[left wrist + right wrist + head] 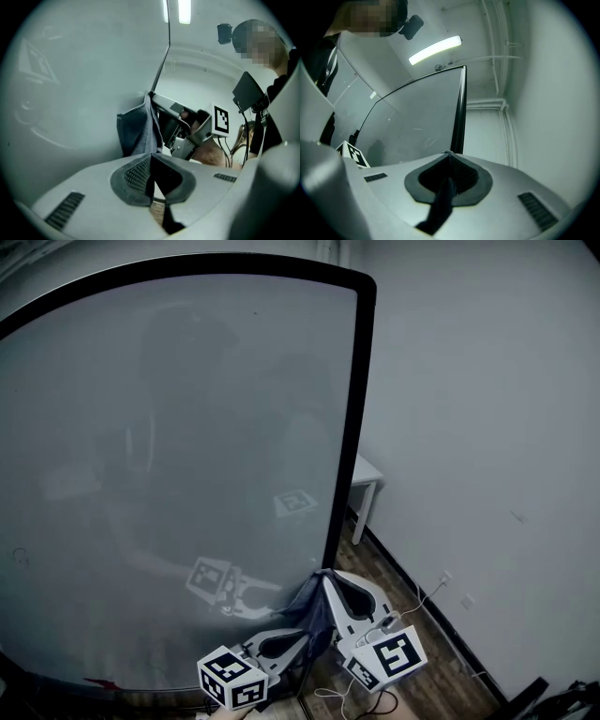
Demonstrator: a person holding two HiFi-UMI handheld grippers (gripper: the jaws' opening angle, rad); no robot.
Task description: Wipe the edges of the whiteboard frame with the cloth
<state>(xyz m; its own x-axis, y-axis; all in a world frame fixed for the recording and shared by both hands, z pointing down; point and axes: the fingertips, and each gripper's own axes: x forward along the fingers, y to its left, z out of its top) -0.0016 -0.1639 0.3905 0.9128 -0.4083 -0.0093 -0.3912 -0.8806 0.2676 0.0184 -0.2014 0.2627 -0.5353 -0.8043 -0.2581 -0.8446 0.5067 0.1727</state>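
Left tool (150, 158) sits low and left of centre in the head view, its jaws closed tip to tip with nothing between them; through the gap lower down only floor shows. It points toward the cloth (138, 131) but stands apart from it, so it has no share in the work at this moment.

Just to its right the dark blue cloth hangs in a loose fold at the bottom centre of the head view. Its upper end is pinched in the right tool (449, 155), whose jaws are clamped on it; a dark strip of the fabric runs down between the pads in the right gripper view.

That tool is aimed at the lower end of the black frame (354, 409), where the right-hand edge of the board (187, 427) comes down. Cloth and frame meet or nearly meet there; I cannot tell whether there is firm contact. Right of the frame is bare grey wall (469, 427).

By my reading the wipe of the right-hand vertical edge is in hand, at its bottom end, with most of the frame yet to do. The next move calls for a steady grip, the fabric pressed flat against the black strip, and a slow run upward toward the rounded top corner. The hanging fold could drag or slip off the narrow edge, so pressure should go sideways into the frame.
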